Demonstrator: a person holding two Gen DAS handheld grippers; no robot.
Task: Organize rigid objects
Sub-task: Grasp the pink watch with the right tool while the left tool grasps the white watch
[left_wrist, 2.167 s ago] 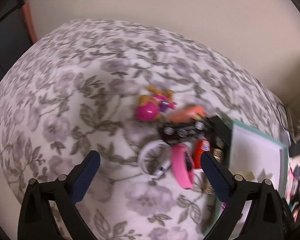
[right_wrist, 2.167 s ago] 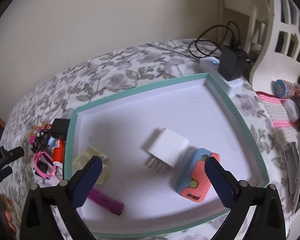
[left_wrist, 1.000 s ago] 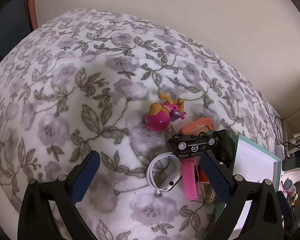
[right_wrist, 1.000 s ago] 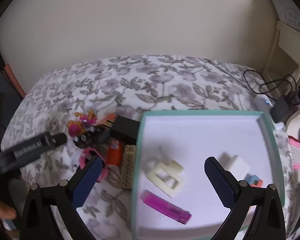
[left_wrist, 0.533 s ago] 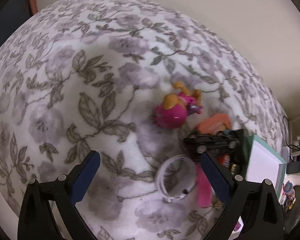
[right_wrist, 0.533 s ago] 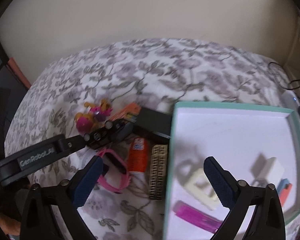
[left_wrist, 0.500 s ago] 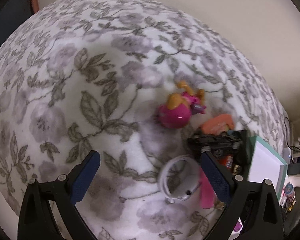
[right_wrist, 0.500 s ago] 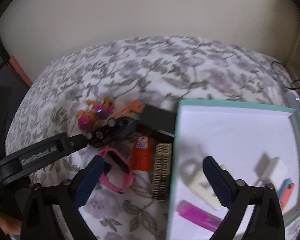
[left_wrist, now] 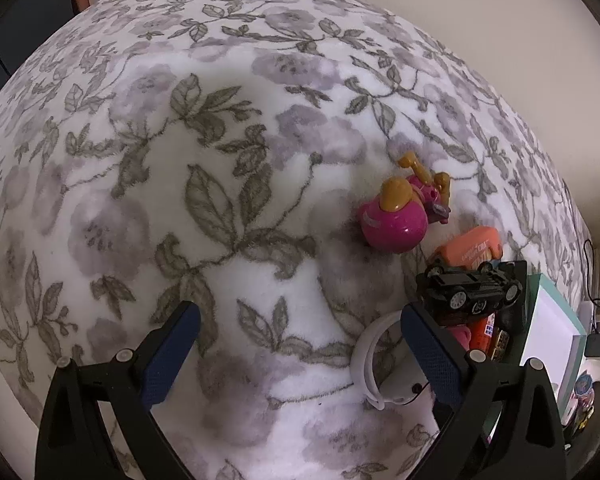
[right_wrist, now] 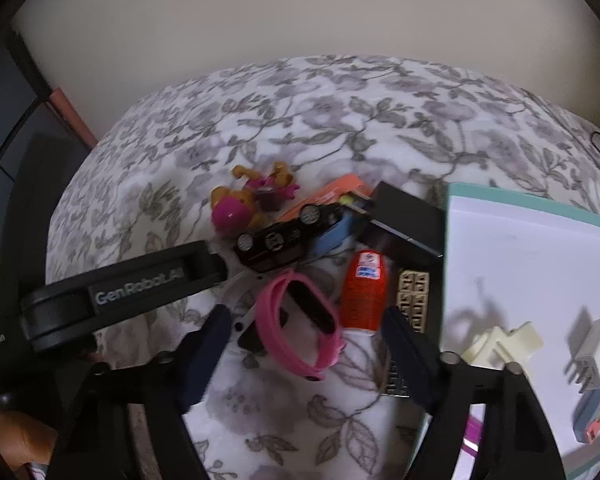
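Plenty of open room on the left half of the floral blanket (left_wrist: 204, 184), nothing lying there at all, and it curves off toward a plain wall at the back. All the clutter is bunched on the right, packed against the left rim of the teal-edged tray (right_wrist: 446, 264), so things are tight there. The left gripper (left_wrist: 296, 344) is spread wide with nothing between its blue pads, hovering over bare blanket; its right finger sits just in front of the white wristband (left_wrist: 366, 364) and the black toy car (left_wrist: 470, 292). The right gripper (right_wrist: 306, 340) is tilted down over the pile with its jaws closing, and the pink wristband (right_wrist: 300, 320) lies between the pads, though they aren't pressing on it yet. The pink wristband is a loop of rubbery pink strap with a dark face, lying on the blanket just left of the orange tube (right_wrist: 362, 292), which is red-orange with a white-and-blue label end. Beside that is a beige grid-patterned bar (right_wrist: 414, 300) right along the tray edge, and a black box (right_wrist: 406, 220) touches the tray's corner. The pink and gold toy figure (left_wrist: 400, 208) sits farthest from the tray. Inside it: a cream clip (right_wrist: 504, 344), a white plug (right_wrist: 588, 348).
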